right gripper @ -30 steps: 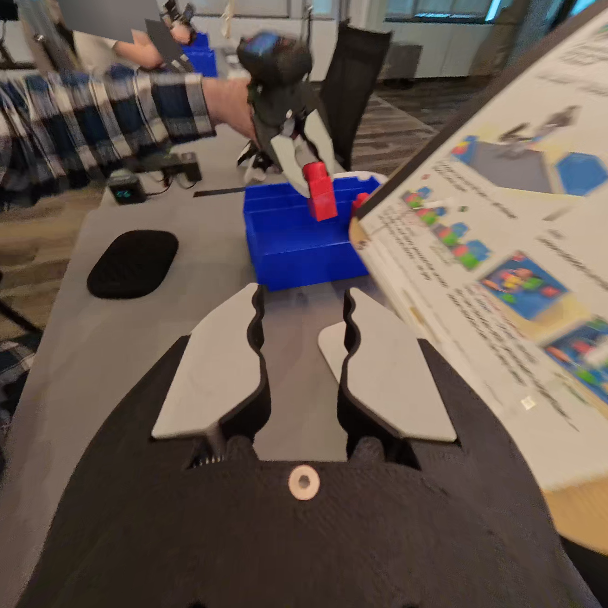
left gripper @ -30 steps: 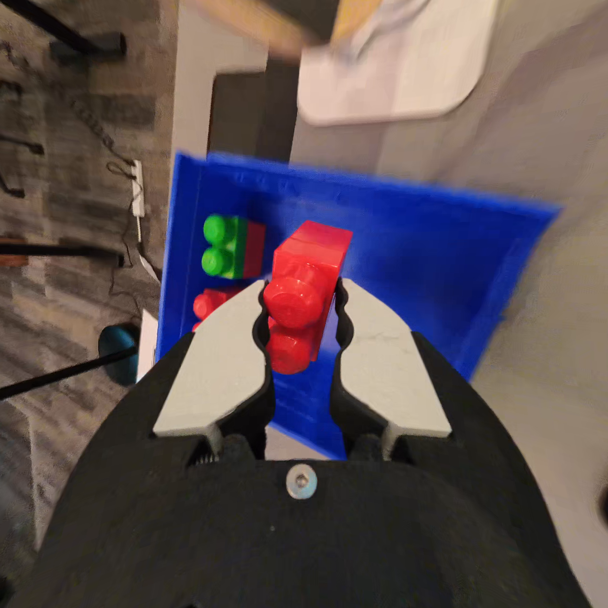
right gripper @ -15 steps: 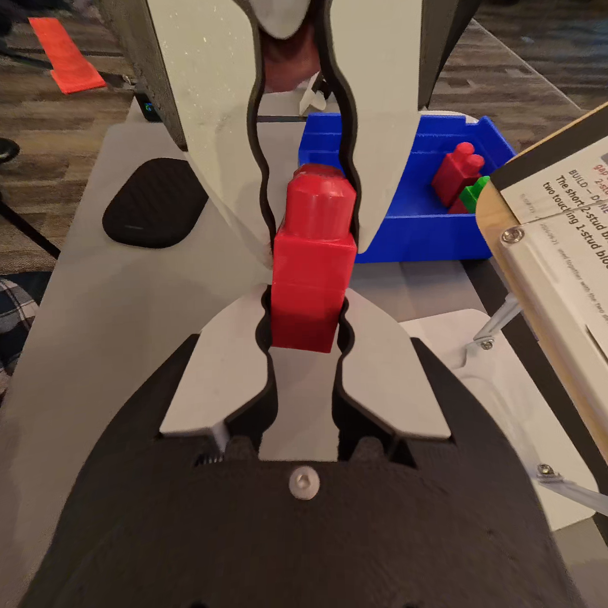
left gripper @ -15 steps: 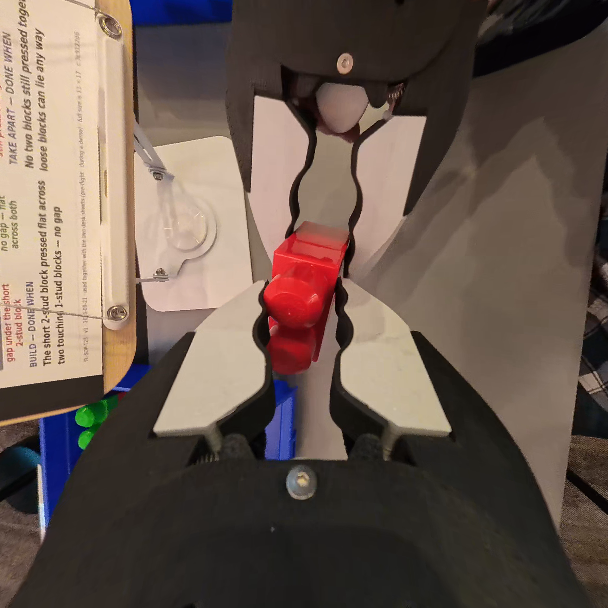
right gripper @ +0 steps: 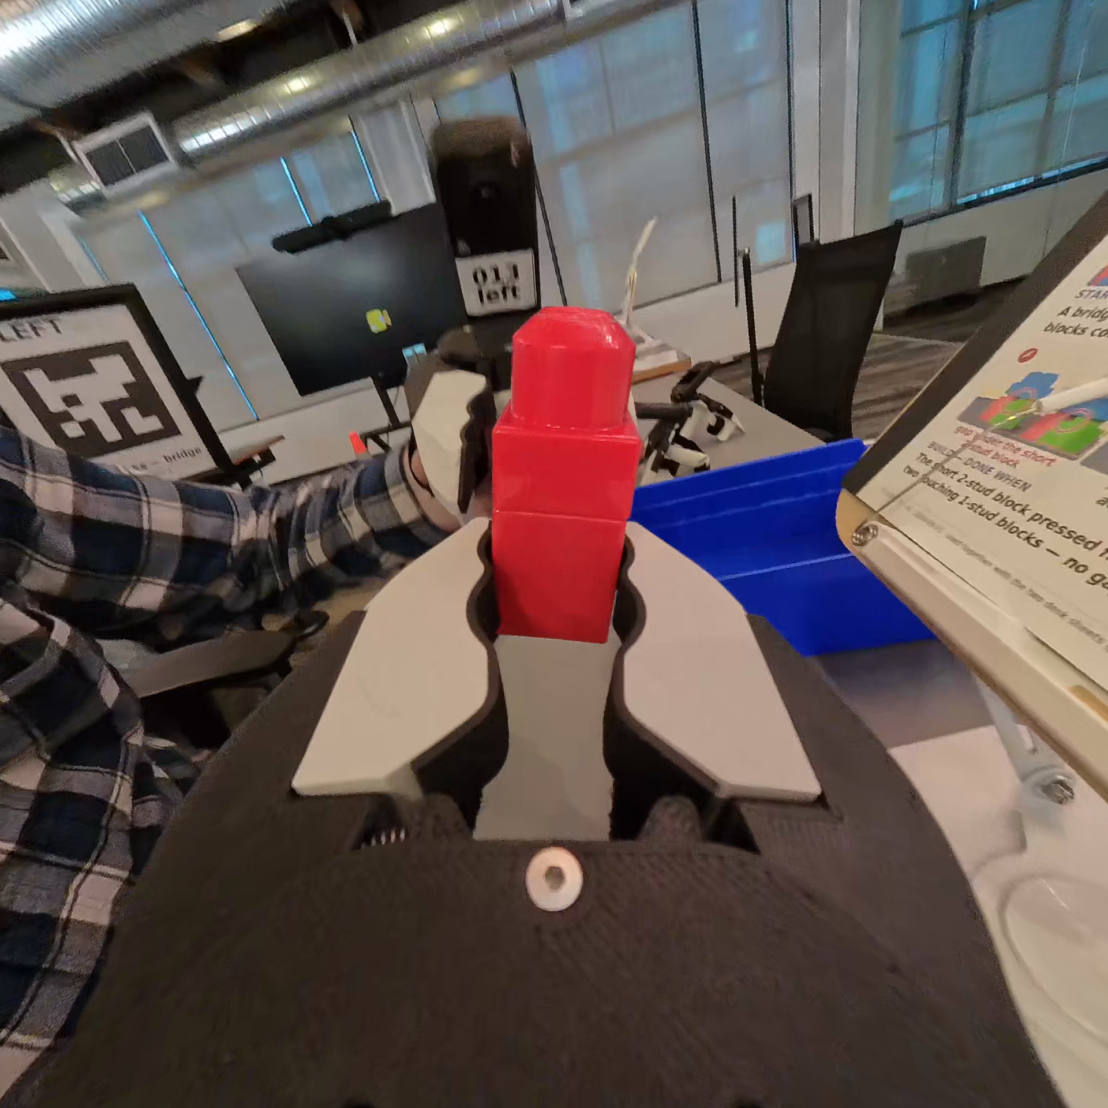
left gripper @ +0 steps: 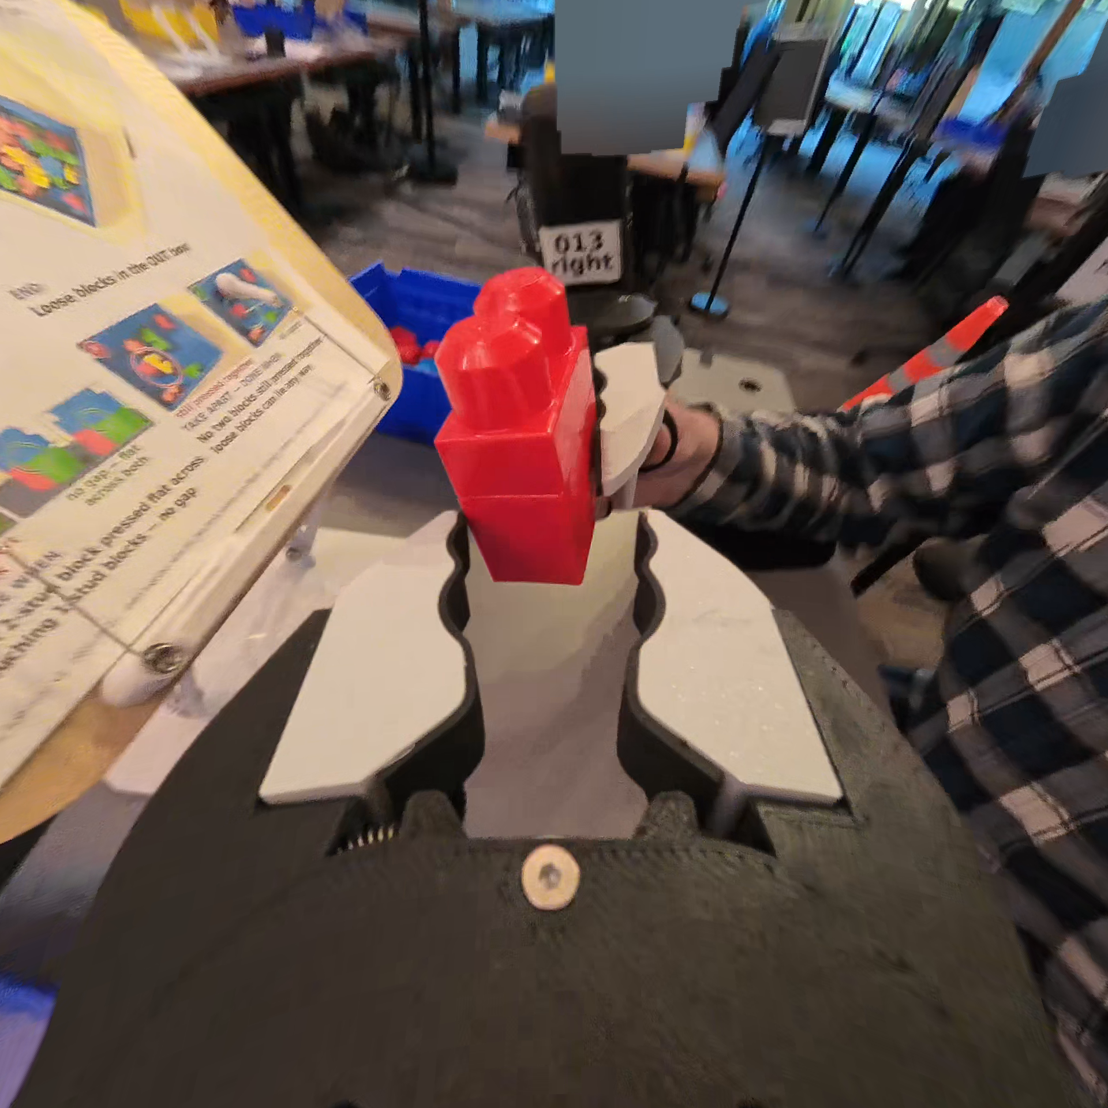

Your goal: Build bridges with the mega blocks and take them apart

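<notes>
In the left wrist view, an instruction board (left gripper: 150, 384) on a wooden backing fills the left side, cut off by the frame edge and blurred, its glossy sheet pinned by small screws. Behind its rounded corner, a blue plastic bin (left gripper: 414, 336) shows only one corner, with red shapes inside too small to tell. In the centre, the red block stack (left gripper: 515, 455), smooth shiny plastic with two faceted round studs on top and a seam across its body, hangs above the table; the left gripper (left gripper: 551, 557) has its pale grey fingers with wavy black pads spread wide, a clear gap on the right side, so it is released. Further right, a hand (left gripper: 683, 449) in a plaid sleeve is partly hidden behind the other gripper's finger, pressed to the stack's far side. In the right wrist view, the plaid sleeve (right gripper: 150, 539) blurs at the left, the right gripper (right gripper: 554, 575) clamps both wavy pads on the lower part of the stack, and the bin's wall (right gripper: 779, 539) runs under the board at the right edge.
</notes>
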{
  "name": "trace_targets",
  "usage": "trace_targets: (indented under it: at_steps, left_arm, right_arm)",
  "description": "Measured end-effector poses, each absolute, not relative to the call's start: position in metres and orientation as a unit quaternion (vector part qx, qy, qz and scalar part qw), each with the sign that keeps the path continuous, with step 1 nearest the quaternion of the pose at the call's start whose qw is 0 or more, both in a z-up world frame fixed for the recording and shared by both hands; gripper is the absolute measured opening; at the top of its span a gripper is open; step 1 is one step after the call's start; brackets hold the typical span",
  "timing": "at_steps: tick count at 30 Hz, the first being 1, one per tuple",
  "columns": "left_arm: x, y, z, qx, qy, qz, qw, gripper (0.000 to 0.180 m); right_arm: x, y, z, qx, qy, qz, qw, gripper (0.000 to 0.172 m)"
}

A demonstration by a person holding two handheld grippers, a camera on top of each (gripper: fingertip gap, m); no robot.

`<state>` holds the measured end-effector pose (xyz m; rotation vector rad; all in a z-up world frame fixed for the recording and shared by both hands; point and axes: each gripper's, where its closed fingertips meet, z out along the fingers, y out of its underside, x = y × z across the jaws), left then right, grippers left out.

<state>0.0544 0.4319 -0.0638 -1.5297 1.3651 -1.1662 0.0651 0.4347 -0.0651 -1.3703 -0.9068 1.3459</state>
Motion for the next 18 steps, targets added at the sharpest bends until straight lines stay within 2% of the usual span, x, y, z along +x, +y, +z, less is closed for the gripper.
trace_targets:
  at_steps: [2, 5, 9, 15, 17, 18]
  left_arm:
    - [0.057, 0.431, -0.065, -0.590, 0.515, -0.479, 0.397, 0.049]
    - [0.054, 0.433, -0.062, -0.580, 0.492, -0.514, 0.396, 0.034]
    - [0.052, 0.432, -0.063, -0.574, 0.498, -0.511, 0.402, 0.033]
    - [0.049, 0.426, -0.084, -0.584, 0.545, -0.500, 0.334, 0.033]
    - [0.049, 0.422, -0.091, -0.587, 0.566, -0.492, 0.307, 0.033]
    - [0.049, 0.420, -0.094, -0.590, 0.576, -0.489, 0.285, 0.033]
  right_arm:
    - [0.065, 0.433, -0.064, -0.552, -0.366, 0.571, 0.485, 0.036]
    - [0.061, 0.429, -0.064, -0.544, -0.372, 0.572, 0.488, 0.037]
    - [0.058, 0.428, -0.068, -0.550, -0.379, 0.570, 0.479, 0.036]
    - [0.064, 0.425, -0.064, -0.557, -0.388, 0.584, 0.446, 0.050]
    - [0.064, 0.422, -0.070, -0.573, -0.411, 0.569, 0.424, 0.046]
    - [0.063, 0.420, -0.076, -0.584, -0.424, 0.557, 0.410, 0.038]
